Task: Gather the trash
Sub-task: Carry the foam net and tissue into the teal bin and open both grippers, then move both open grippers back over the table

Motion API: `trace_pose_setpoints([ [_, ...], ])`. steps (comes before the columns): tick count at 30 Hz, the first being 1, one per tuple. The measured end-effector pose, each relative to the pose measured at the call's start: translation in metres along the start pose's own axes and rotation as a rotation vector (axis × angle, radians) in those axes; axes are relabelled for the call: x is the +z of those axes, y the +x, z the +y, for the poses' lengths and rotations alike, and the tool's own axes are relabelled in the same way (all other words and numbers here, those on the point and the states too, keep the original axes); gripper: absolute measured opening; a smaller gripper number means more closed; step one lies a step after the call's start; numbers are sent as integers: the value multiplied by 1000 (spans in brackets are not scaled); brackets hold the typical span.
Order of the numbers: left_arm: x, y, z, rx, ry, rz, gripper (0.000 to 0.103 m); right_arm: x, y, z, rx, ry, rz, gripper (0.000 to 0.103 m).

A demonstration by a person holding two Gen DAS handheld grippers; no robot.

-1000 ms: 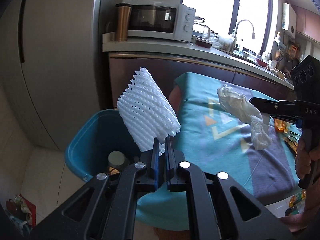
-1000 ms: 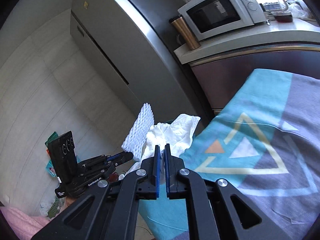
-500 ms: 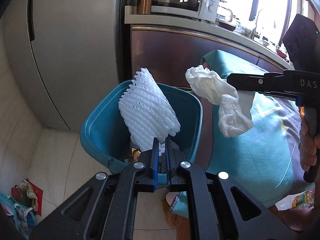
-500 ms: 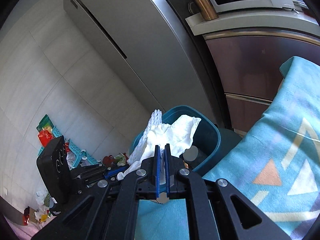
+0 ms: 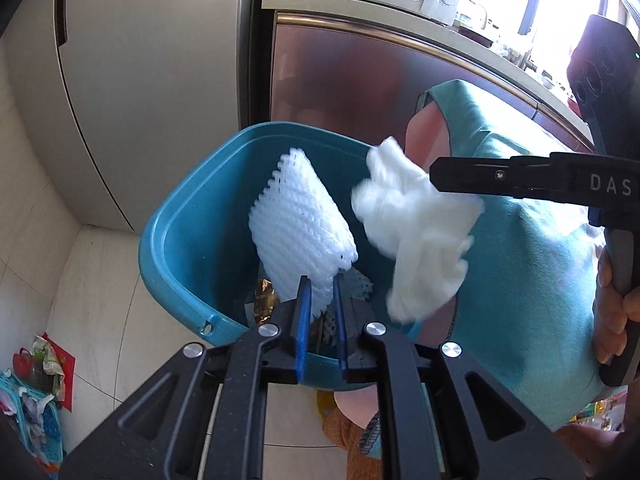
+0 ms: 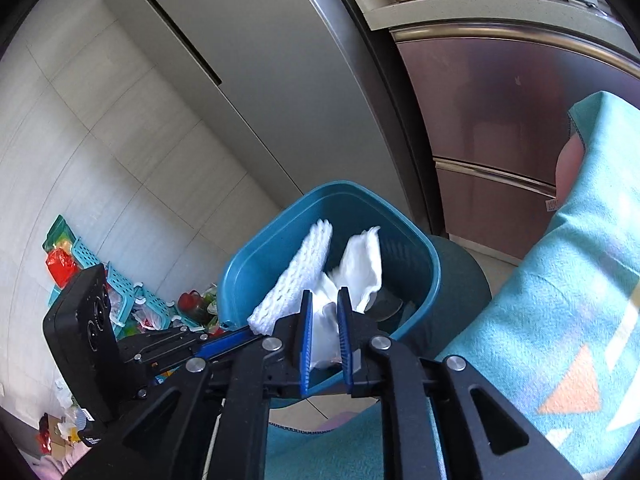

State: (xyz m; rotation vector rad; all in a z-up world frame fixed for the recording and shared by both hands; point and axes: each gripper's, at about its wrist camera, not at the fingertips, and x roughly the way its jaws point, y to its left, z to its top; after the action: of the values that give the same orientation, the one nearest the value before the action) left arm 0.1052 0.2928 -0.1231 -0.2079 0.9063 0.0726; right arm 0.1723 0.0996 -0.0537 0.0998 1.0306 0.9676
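Observation:
A teal bin [image 5: 180, 248] stands on the floor beside the table. My left gripper [image 5: 320, 292] is over the bin's near rim with its jaws opening. A white foam net [image 5: 300, 224] still stands upright between its pads, which touch it. My right gripper [image 6: 324, 304] is over the same bin [image 6: 248, 268] with its jaws opening too. A crumpled white tissue [image 6: 360, 264] sits loosely in that gap. In the left wrist view the tissue [image 5: 416, 232] is blurred and sagging off the right gripper [image 5: 434, 178]. Wrappers lie at the bin's bottom.
A grey fridge [image 5: 140, 80] and a brown cabinet [image 5: 360, 80] stand behind the bin. The table with a teal patterned cloth [image 6: 560, 300] is on the right. Teal baskets and litter [image 6: 120, 292] lie on the floor at the left. A hand [image 5: 616, 304] holds the right gripper.
Both grippers moved from over the table to over the bin and sank toward it. Both pairs of jaws have parted a little. The tissue has started to slip from the right gripper.

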Motion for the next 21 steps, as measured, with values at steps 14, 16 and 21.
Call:
trace_pose_setpoints([
  [14, 1, -5, -9, -12, -37, -51, 18, -20, -42, -17, 48, 23, -69, 18],
  [16, 0, -18, -15, -24, -24, -85, 21, -26, -59, -18, 50, 20, -100, 23],
  [21, 6, -48, -49, -85, 35, -177, 30, -47, -109, -23, 29, 6, -185, 25],
])
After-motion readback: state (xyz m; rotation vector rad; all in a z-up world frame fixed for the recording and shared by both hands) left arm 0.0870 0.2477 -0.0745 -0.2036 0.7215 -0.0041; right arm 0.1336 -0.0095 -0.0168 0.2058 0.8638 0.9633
